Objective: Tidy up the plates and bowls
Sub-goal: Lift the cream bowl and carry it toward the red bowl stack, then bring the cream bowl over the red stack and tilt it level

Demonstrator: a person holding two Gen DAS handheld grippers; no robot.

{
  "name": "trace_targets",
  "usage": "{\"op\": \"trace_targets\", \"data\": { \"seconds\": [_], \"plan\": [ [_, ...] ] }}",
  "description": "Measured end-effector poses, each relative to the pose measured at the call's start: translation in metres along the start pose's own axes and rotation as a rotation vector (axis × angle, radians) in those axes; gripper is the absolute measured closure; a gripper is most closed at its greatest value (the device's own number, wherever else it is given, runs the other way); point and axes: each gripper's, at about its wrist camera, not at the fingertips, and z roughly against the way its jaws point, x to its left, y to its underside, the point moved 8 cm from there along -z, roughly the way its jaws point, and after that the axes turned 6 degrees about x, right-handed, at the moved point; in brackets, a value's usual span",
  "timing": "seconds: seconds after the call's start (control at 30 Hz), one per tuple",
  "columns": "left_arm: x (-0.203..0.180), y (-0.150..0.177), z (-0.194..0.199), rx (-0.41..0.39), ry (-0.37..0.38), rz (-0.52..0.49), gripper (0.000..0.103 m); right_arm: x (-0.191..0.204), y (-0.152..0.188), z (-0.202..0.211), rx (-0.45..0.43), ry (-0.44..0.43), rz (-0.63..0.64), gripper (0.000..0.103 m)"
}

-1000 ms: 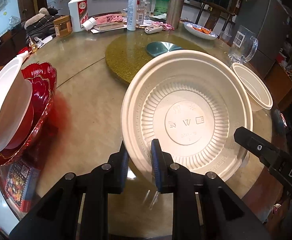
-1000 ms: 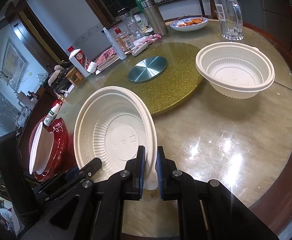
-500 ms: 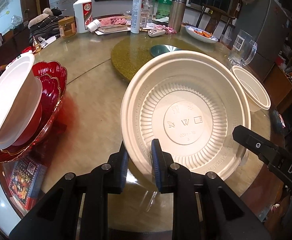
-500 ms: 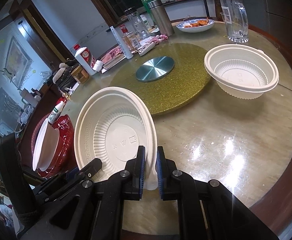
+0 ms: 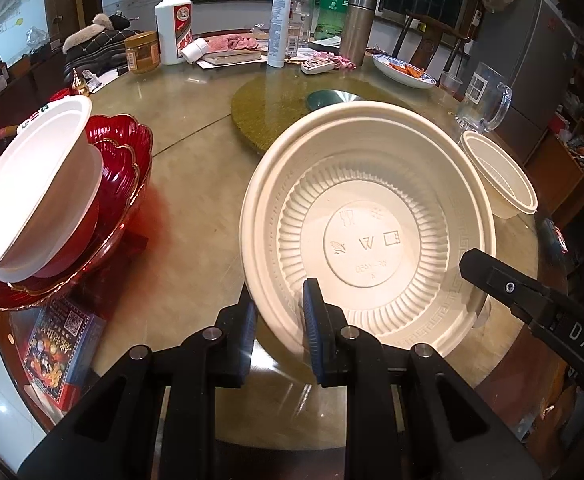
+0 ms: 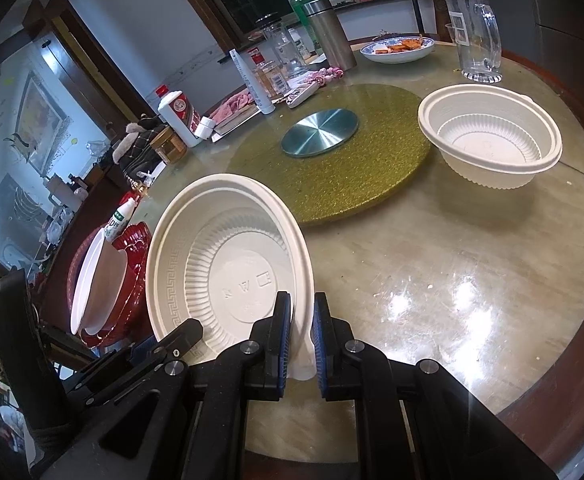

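A wide cream plastic bowl (image 5: pixel 367 236) (image 6: pixel 232 272) hangs tilted above the table, its inside facing both cameras. My left gripper (image 5: pixel 278 300) is shut on its left rim, one blue pad inside and one outside. The right gripper (image 6: pixel 301 312) is shut on the opposite rim; one of its fingers (image 5: pixel 531 300) shows in the left wrist view. A second cream bowl (image 5: pixel 499 176) (image 6: pixel 491 140) stands upright on the table at the right. At the left, a white bowl (image 5: pixel 32 192) (image 6: pixel 96 280) leans in a stack of red dishes (image 5: pixel 124 152) (image 6: pixel 136 240).
A gold turntable (image 5: pixel 276 100) (image 6: pixel 331 168) with a metal disc fills the table's middle. Bottles, a jar, a flask and a plate of food crowd the far side. A glass pitcher (image 5: pixel 483 100) (image 6: pixel 477 36) stands far right. A printed box (image 5: pixel 60 352) lies near the front-left edge.
Both grippers keep the same hold on the cream bowl. The views have shifted slightly, showing a little more of the far table. Nothing on the table has moved.
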Motion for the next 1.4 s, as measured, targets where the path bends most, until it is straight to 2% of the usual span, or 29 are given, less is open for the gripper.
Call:
{"op": "trace_targets", "data": {
  "seconds": [0.6,1.4],
  "plan": [
    [0.019,0.009,0.005,-0.005,0.010,0.044,0.083,0.021,0.008,-0.001,0.005,-0.012,0.035,0.093],
    [0.026,0.003,0.016,-0.038,0.017,0.060,0.083,0.032,0.003,0.003,-0.019,-0.028,0.053,0.093]
  ]
}}
